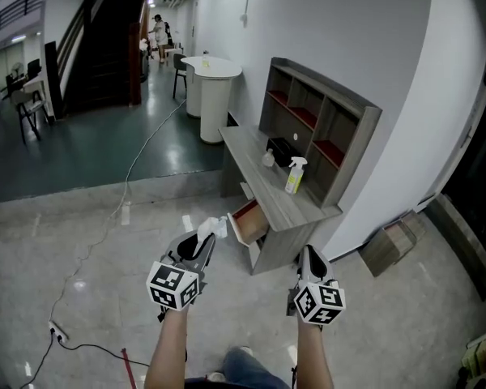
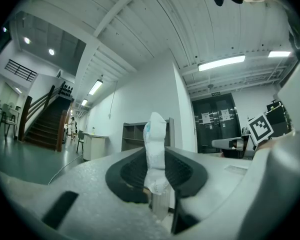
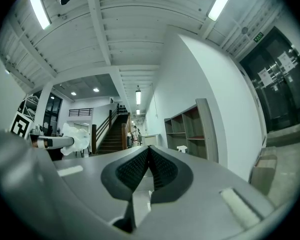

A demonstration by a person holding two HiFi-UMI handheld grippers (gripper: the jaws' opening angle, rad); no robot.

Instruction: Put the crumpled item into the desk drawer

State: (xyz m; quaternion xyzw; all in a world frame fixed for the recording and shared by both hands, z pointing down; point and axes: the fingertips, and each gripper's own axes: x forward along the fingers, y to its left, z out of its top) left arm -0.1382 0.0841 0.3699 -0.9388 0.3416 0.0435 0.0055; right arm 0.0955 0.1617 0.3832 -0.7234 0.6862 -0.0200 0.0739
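Note:
My left gripper (image 1: 204, 241) is shut on a crumpled white item (image 1: 215, 228), which sticks up between its dark pads (image 2: 132, 171) in the left gripper view as a tall white wad (image 2: 155, 149). My right gripper (image 1: 312, 258) is shut with nothing in it; its ribbed pads (image 3: 135, 169) meet at the tips. Ahead stands a grey wooden desk (image 1: 263, 181) against the wall, its drawer (image 1: 249, 221) pulled out with a reddish inside. Both grippers hover over the floor, short of the desk. From the right gripper view the crumpled item (image 3: 75, 140) shows at the left.
On the desk top stand a spray bottle (image 1: 295, 175), a black box (image 1: 282, 151) and a shelf unit (image 1: 320, 124). A cardboard box (image 1: 391, 245) sits by the wall on the right. A cable (image 1: 105, 217) runs across the floor on the left. A person (image 1: 158, 35) stands far down the hall.

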